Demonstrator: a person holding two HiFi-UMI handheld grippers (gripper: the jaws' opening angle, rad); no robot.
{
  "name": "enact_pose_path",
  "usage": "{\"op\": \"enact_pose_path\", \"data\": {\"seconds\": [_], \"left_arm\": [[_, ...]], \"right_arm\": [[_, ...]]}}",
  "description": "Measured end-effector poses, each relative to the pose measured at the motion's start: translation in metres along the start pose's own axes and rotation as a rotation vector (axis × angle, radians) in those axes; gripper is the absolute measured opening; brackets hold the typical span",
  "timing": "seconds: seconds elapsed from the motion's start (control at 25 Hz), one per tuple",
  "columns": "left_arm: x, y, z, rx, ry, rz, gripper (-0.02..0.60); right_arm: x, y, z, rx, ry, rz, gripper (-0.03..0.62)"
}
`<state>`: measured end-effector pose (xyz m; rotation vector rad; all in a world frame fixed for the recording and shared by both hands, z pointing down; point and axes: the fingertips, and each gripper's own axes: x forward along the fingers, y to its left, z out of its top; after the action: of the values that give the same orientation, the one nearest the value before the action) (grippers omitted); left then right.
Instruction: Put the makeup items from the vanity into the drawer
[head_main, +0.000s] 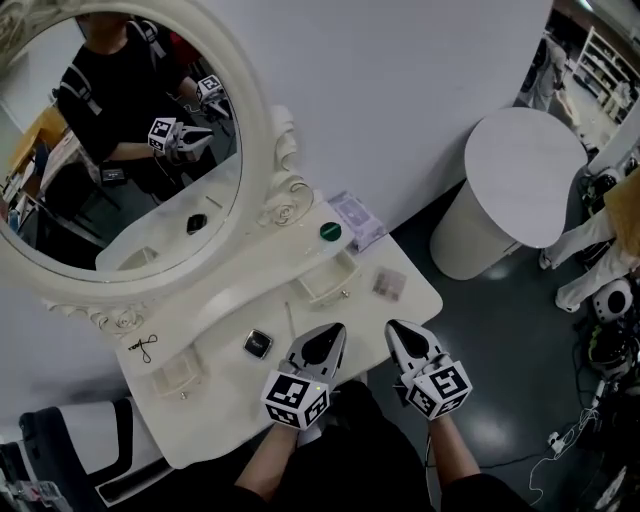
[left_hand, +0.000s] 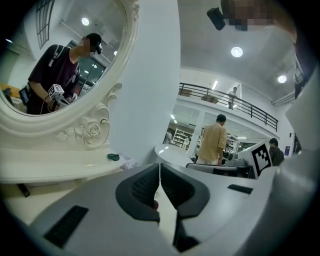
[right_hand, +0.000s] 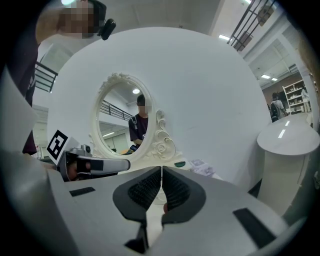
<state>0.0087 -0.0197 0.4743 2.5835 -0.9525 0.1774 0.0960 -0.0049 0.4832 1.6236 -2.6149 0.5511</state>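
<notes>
Left gripper (head_main: 324, 337) (left_hand: 159, 176): jaws closed, nothing between them. Right gripper (head_main: 405, 336) (right_hand: 161, 180): likewise closed and empty. The two sit side by side over the front edge of the vanity (head_main: 215, 405).

Black compact (head_main: 258, 344) lies near the front edge, just left of the left gripper, with a thin stick (head_main: 290, 322) between them. Green pot (head_main: 330, 231) sits at the back, by the foot of the mirror (head_main: 258, 100). Pale box (head_main: 357, 220) is at the back right corner, clear case (head_main: 388, 284) near the right edge. A small drawer (head_main: 325, 283) stands open in front of the pot, beside the case.

The vanity (head_main: 215, 385) is cream white, a round item (head_main: 330, 231) on it dark green, a square compact (head_main: 258, 344) black.
</notes>
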Motion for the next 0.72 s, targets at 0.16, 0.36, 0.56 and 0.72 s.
{"op": "enact_pose_path", "data": {"seconds": [0.16,0.36,0.56,0.72], "left_arm": [[0.019,0.008,0.004,-0.008,0.005,0.024,0.023],[0.039,0.014,0.011,-0.007,0.010,0.058,0.023],[0.051,0.016,0.014,-0.006,0.017,0.087,0.023],[0.057,0.019,0.010,-0.008,0.030,0.093,0.023]], "right_arm": [[0.011,-0.018,0.003,0.006,0.013,0.021,0.025],[0.022,-0.037,0.008,0.012,0.032,0.059,0.025],[0.030,-0.052,0.011,0.018,0.051,0.096,0.025],[0.035,-0.059,0.009,0.024,0.063,0.104,0.025]]}}
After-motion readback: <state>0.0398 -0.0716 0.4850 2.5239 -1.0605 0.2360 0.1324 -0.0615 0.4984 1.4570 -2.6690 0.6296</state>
